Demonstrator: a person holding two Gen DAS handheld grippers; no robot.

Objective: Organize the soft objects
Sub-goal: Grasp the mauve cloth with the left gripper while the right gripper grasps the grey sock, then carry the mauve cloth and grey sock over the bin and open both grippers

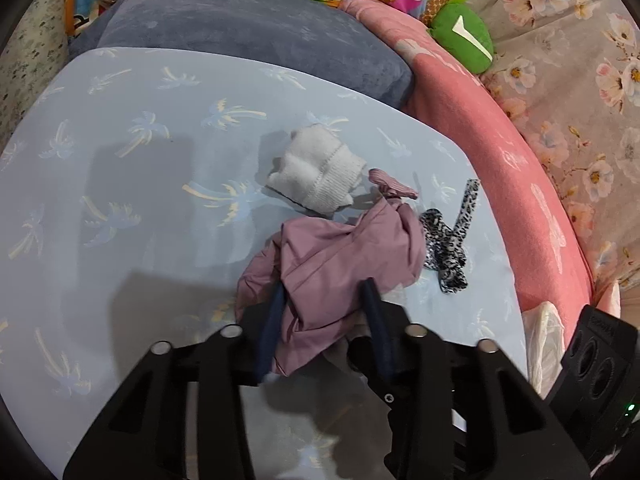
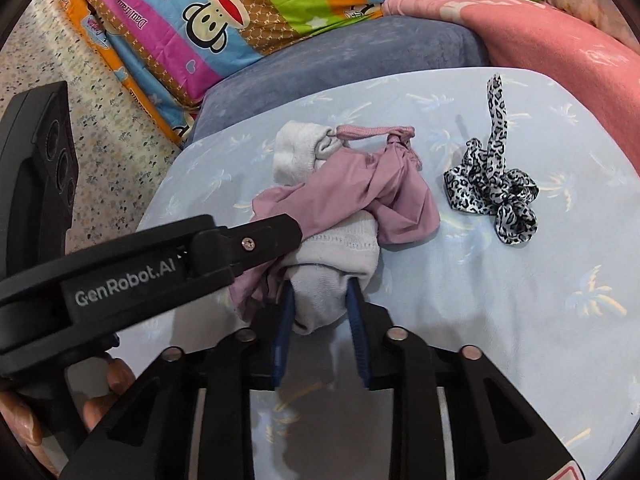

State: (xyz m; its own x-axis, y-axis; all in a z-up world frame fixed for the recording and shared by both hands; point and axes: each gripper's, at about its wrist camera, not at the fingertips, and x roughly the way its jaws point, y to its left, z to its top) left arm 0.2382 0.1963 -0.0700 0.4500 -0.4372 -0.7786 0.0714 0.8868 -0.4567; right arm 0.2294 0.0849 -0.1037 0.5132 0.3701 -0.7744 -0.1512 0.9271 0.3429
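A mauve drawstring cloth bag [image 1: 344, 248] lies crumpled on the light blue palm-print board [image 1: 140, 200]. My left gripper [image 1: 325, 300] is shut on its near end, with cloth bunched between the blue fingers [image 1: 276, 320]. In the right wrist view, my right gripper [image 2: 320, 292] is shut on a white sock [image 2: 336, 264] that lies partly under the mauve bag [image 2: 384, 188]. The left gripper [image 2: 280, 236] reaches in from the left, just above that sock. A second white sock [image 1: 320, 172] sits behind the bag. A leopard-print scrunchie [image 2: 496, 188] lies alone to the right.
A blue-grey cushion [image 1: 248, 28] borders the board's far edge, and a pink blanket [image 1: 500, 128] its right side. Behind are a colourful monkey-print quilt [image 2: 224, 24] and a green plush [image 1: 464, 36]. A speckled floor [image 2: 100, 128] lies to the left.
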